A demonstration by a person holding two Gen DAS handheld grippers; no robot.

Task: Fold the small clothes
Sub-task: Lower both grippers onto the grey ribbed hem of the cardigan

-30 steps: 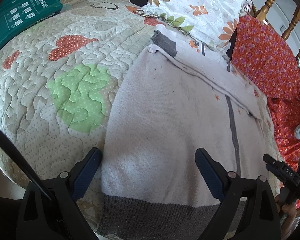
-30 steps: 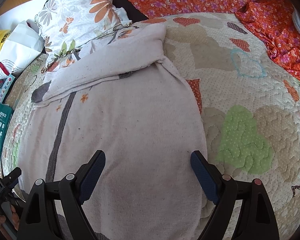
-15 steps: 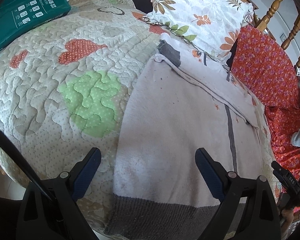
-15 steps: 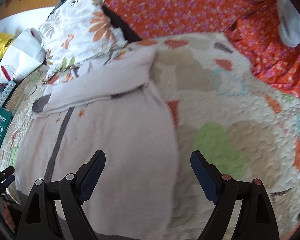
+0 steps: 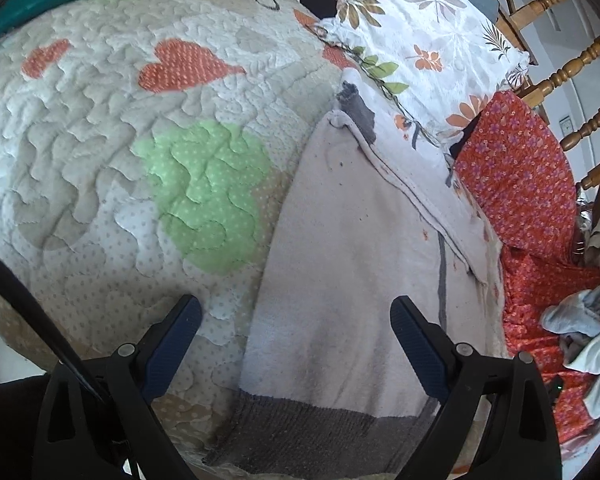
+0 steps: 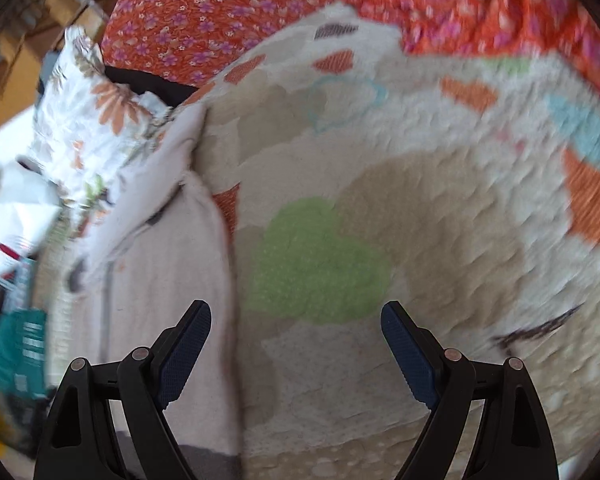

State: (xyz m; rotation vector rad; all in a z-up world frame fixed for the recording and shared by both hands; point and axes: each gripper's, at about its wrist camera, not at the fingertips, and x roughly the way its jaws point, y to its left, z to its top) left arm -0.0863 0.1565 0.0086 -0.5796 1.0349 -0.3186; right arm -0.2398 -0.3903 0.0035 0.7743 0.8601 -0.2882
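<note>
My left gripper (image 5: 296, 344) hangs with its jaws spread wide and nothing between them, over the near end of a pale pink sweater (image 5: 352, 264) that lies flat on the quilted bedspread (image 5: 100, 152). The sweater's grey ribbed hem (image 5: 300, 428) is at the near edge of the bed, under the gripper, and one sleeve is folded across its far end, just below a flowered pillow (image 5: 424, 44). My right gripper (image 6: 296, 344) is also wide open and empty; it hangs over bare quilt, above a green patch (image 6: 312, 268), with the sweater (image 6: 160, 280) beside its left finger (image 6: 184, 352). The right wrist view is blurred. An orange flowered cloth (image 5: 520, 184) lies past the sweater, with a heap of grey-white clothes (image 5: 588, 332) on it.
</note>
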